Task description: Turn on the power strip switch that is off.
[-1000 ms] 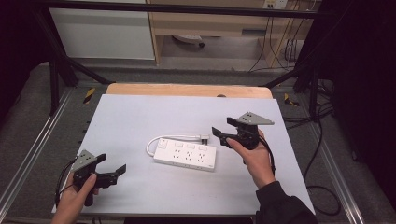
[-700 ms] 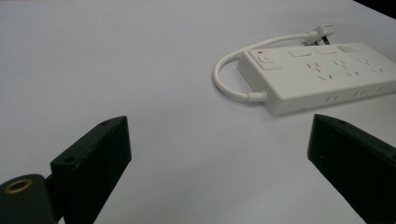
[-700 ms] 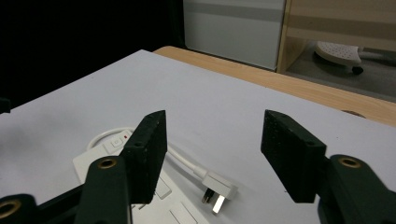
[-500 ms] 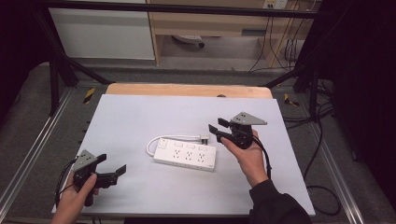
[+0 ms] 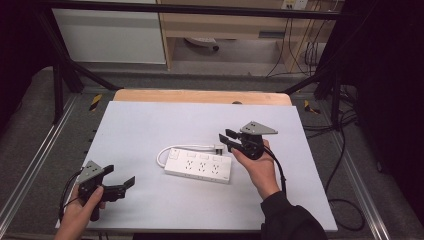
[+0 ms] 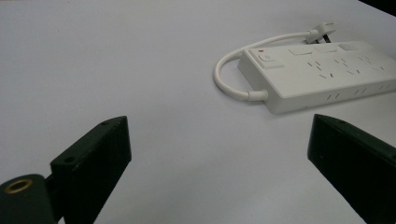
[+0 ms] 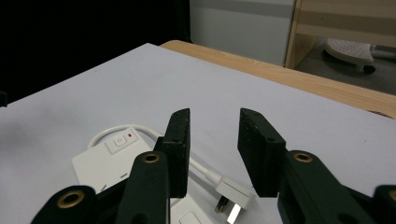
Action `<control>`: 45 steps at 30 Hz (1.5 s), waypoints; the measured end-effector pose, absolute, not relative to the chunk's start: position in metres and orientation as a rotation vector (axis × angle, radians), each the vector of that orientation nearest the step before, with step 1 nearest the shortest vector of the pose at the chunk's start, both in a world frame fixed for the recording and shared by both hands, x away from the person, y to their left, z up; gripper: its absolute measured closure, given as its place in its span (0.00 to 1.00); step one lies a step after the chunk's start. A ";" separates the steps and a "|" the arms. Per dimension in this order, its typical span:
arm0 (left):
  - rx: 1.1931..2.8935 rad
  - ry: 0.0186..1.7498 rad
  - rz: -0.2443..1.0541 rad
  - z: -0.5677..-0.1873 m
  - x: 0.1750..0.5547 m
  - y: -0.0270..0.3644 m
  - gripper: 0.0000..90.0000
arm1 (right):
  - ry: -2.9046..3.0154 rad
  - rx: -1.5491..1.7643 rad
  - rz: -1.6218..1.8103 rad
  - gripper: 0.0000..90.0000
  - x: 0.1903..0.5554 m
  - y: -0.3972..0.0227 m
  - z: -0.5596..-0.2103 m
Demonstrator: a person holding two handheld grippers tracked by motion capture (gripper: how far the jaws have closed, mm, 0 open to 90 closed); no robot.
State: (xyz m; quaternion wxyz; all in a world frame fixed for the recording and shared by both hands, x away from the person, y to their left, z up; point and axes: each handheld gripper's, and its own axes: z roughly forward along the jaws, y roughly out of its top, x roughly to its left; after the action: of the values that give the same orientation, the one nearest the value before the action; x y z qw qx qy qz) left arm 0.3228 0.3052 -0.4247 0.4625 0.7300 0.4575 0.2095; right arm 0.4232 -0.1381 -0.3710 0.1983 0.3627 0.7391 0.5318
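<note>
A white power strip (image 5: 200, 165) lies flat in the middle of the white tabletop (image 5: 150, 125). Its short cable loops round the left end to a white plug (image 5: 218, 147) lying behind it. My right gripper (image 5: 227, 136) hovers just above that plug. Its jaws have just been closing and now stand a narrow gap apart with nothing pressed between them. In the right gripper view the plug (image 7: 231, 193) lies on the table below the right gripper (image 7: 214, 135), beside the strip (image 7: 112, 158). My left gripper (image 5: 120, 176) rests at the front left, wide open. The left gripper (image 6: 219, 135) faces the strip (image 6: 322, 74).
A wooden edge (image 5: 200, 96) borders the table's far side. Behind it stand a white cabinet (image 5: 110, 35) and a wooden shelf unit (image 5: 235, 25). Cables (image 5: 340, 150) trail on the floor to the right. Black frame bars (image 5: 60, 75) run around the table.
My right gripper has moved left and slightly down toward the plug, and its jaws have narrowed. The left gripper and the power strip have stayed where they were.
</note>
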 end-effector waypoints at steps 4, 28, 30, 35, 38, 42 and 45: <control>1.794 1.125 0.515 -0.425 0.323 0.305 0.07 | 2.076 1.013 1.487 0.74 0.424 -0.134 -0.374; 1.801 1.122 0.515 -0.425 0.323 0.306 0.07 | 2.165 1.005 1.426 0.88 0.432 -0.116 -0.395; 1.803 1.121 0.517 -0.425 0.323 0.306 0.07 | 2.172 0.999 1.424 0.89 0.432 -0.115 -0.397; 1.803 1.122 0.516 -0.425 0.323 0.306 0.07 | 2.181 0.999 1.413 0.91 0.432 -0.114 -0.400; 1.805 1.121 0.516 -0.425 0.323 0.306 0.07 | 2.189 1.008 1.409 0.92 0.432 -0.114 -0.404; 1.804 1.122 0.516 -0.425 0.323 0.306 0.07 | 2.195 1.012 1.404 0.93 0.431 -0.114 -0.408; 1.806 1.122 0.515 -0.425 0.323 0.306 0.07 | 2.197 1.011 1.399 0.94 0.431 -0.114 -0.410</control>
State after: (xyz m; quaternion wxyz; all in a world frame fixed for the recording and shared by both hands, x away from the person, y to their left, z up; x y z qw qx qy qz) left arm 0.3228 0.3060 -0.4252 0.4592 0.7334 0.4556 0.2091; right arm 0.4307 -0.1142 -0.4097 0.1729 0.3564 0.7744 0.4933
